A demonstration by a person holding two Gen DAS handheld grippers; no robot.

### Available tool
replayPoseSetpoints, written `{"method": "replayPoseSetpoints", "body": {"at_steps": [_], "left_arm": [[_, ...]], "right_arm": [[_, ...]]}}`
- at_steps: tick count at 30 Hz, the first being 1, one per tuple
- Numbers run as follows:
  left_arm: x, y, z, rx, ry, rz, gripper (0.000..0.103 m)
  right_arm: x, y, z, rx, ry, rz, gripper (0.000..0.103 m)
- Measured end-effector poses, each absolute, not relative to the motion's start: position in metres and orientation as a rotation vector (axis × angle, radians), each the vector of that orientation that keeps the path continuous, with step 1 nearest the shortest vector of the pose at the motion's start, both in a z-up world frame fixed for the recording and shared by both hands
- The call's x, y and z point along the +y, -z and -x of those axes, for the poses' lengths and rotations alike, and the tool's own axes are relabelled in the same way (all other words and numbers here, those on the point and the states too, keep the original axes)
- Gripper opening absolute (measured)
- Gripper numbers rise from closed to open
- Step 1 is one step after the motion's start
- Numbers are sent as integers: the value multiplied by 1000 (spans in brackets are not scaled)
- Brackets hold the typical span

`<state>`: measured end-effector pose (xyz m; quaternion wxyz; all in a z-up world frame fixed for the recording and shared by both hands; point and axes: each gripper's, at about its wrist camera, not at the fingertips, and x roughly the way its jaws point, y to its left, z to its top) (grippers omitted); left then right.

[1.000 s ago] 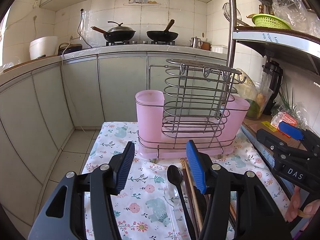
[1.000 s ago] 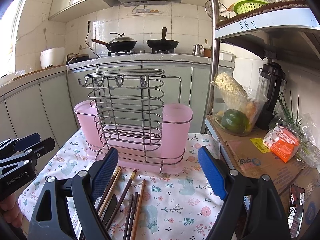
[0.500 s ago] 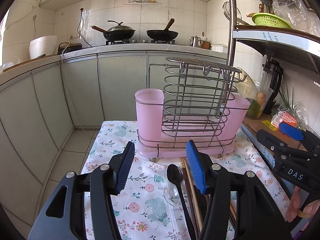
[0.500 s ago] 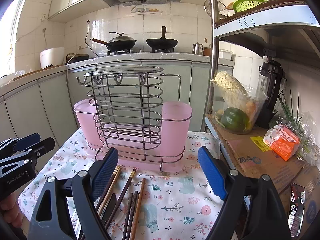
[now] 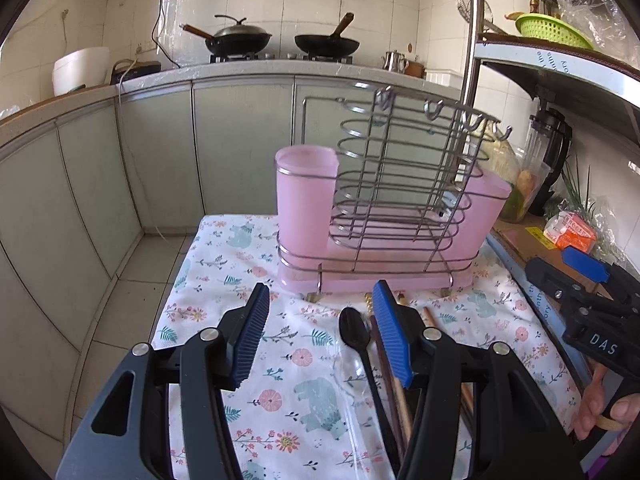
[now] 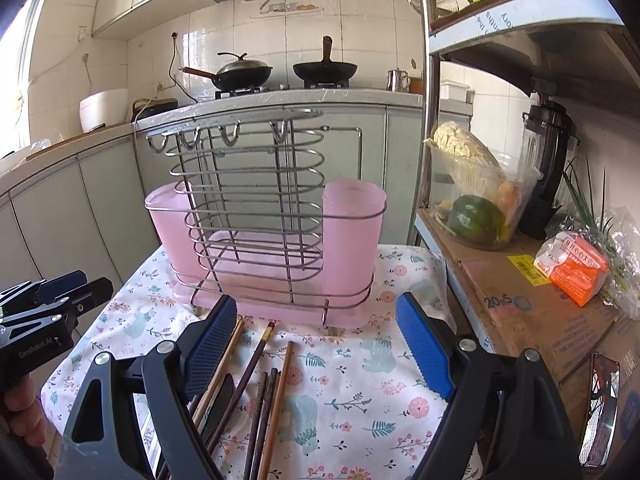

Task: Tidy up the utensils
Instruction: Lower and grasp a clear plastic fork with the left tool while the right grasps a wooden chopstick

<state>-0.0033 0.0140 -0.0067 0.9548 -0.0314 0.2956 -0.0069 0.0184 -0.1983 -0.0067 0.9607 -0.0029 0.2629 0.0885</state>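
Where the floral cloth [image 5: 304,364] covers the surface, the wire utensil rack [image 6: 256,216] with its pink plastic cups stands upright at the far end, and I take it as my landmark. Just in front of the rack, on my side, the chopsticks [image 6: 262,376] lie loose in a bundle, their tips pointing toward its base and stopping just short of it. A black spoon [image 5: 354,332] lies beside them, bowl toward the rack. My left hand-held gripper [image 5: 318,332] hovers in front of the rack's left cup, its blue pads spread apart with nothing between them. My right hand-held gripper [image 6: 316,350] hangs in front of the rack's right cup, likewise spread wide and empty, over the chopsticks.
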Motion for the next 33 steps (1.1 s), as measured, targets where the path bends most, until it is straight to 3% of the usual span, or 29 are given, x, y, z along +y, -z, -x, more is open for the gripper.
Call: {"method": "replayPoseSetpoints", "body": {"at_steps": [9,19,23,33], "left_arm": [[45,24,-13,749,26,142,54],[43,51,-29,897,76,175,54],[35,62,-33,945,95,152,46],[12,88,-40,1044,171,96,31]], "right_arm": [[-213,26,-34,656,-203,-70,66],[-215,49,-46,770,-228,-99,57],[-213,56,-51,804,-238,-105,54],[-210,75,-61,890,-290,-143,32]]}}
